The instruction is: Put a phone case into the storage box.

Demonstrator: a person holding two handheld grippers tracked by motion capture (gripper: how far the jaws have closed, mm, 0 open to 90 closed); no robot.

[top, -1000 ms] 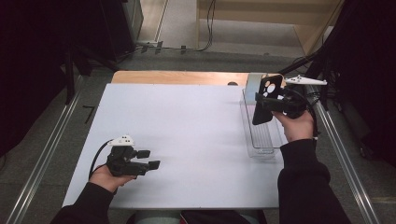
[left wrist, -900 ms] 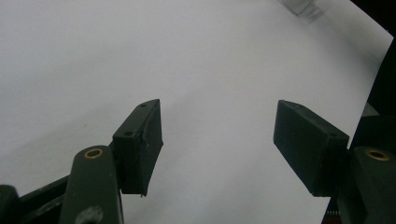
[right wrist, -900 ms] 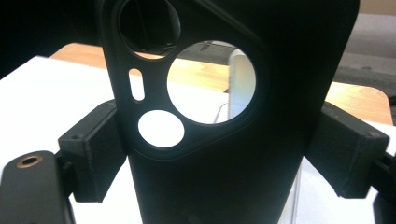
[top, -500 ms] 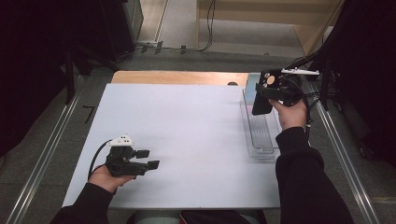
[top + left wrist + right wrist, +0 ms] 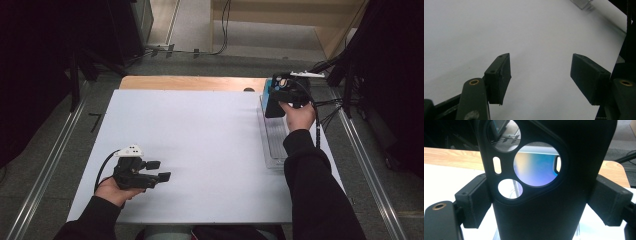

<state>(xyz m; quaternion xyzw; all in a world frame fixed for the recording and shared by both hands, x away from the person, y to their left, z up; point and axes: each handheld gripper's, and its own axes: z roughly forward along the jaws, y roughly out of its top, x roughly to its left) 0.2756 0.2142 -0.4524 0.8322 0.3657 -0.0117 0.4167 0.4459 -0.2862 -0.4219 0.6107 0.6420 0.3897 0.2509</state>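
My right gripper (image 5: 276,100) is shut on a black phone case (image 5: 273,106), held upright over the far end of a clear plastic tray (image 5: 272,145). In the right gripper view the case (image 5: 544,215) sits between both pads of the gripper (image 5: 542,202), its camera cut-outs facing me. A blue object (image 5: 267,89) lies just beyond it and shows through the largest cut-out. My left gripper (image 5: 159,170) rests low over the white board (image 5: 200,125) near its front left. Its jaws (image 5: 540,75) stand open with nothing between them.
The tray lies along the board's right edge. A wooden strip (image 5: 190,82) runs along the far edge. Metal rails (image 5: 45,170) flank the table on both sides. Cables (image 5: 330,105) trail off to the right of the right hand.
The right hand has carried the black phone case farther along the tray toward its far end and a little lower. The left hand and its gripper have not moved.
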